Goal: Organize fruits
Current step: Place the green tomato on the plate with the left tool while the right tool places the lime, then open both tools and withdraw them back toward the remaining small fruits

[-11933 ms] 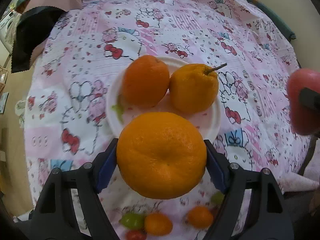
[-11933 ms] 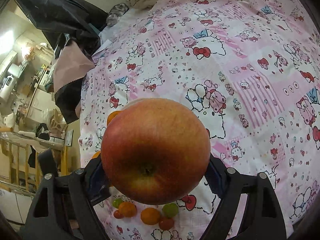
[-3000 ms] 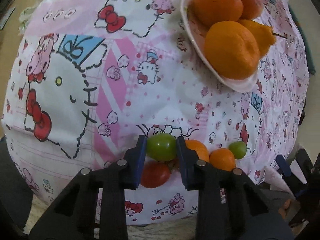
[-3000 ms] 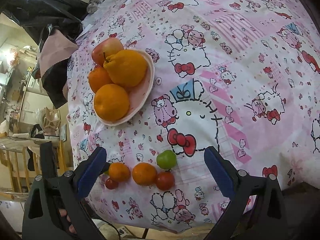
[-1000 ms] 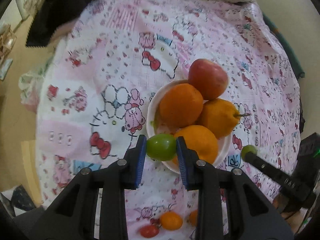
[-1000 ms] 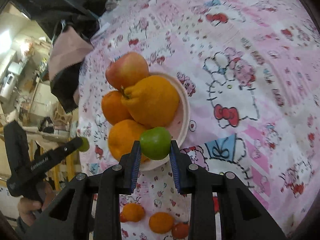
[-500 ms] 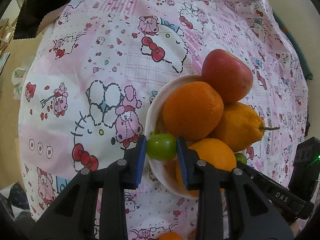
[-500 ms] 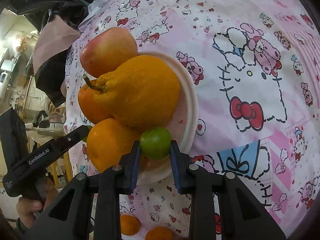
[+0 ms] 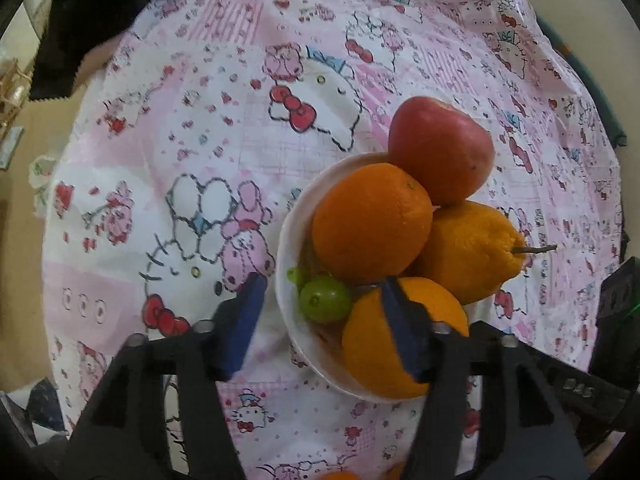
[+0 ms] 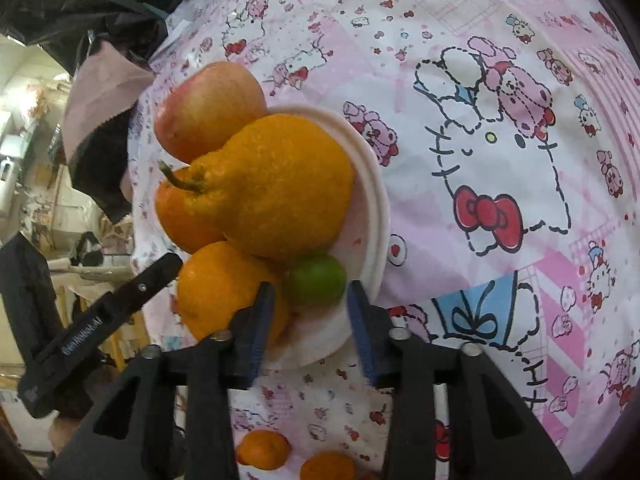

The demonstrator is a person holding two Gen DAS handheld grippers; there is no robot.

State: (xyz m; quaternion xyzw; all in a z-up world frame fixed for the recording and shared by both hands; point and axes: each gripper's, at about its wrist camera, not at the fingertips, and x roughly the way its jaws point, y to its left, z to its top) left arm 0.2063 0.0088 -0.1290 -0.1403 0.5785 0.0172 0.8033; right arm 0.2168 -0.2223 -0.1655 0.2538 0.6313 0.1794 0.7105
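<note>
Released green fruit (image 9: pixel 325 299) rests between the opening left gripper (image 9: pixel 326 322).

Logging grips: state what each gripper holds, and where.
Nothing held. Left gripper and right gripper are opening, each pad clear of its green fruit on the plate.

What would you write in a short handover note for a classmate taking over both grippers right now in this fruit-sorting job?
Left gripper: jaws opening, a green fruit just let go on the plate.
Right gripper: jaws opening, its green fruit on the plate too, pads clear.
Done: apple, three big oranges and both green fruits plated.
Left: small oranges on the cloth near the table edge.
</note>
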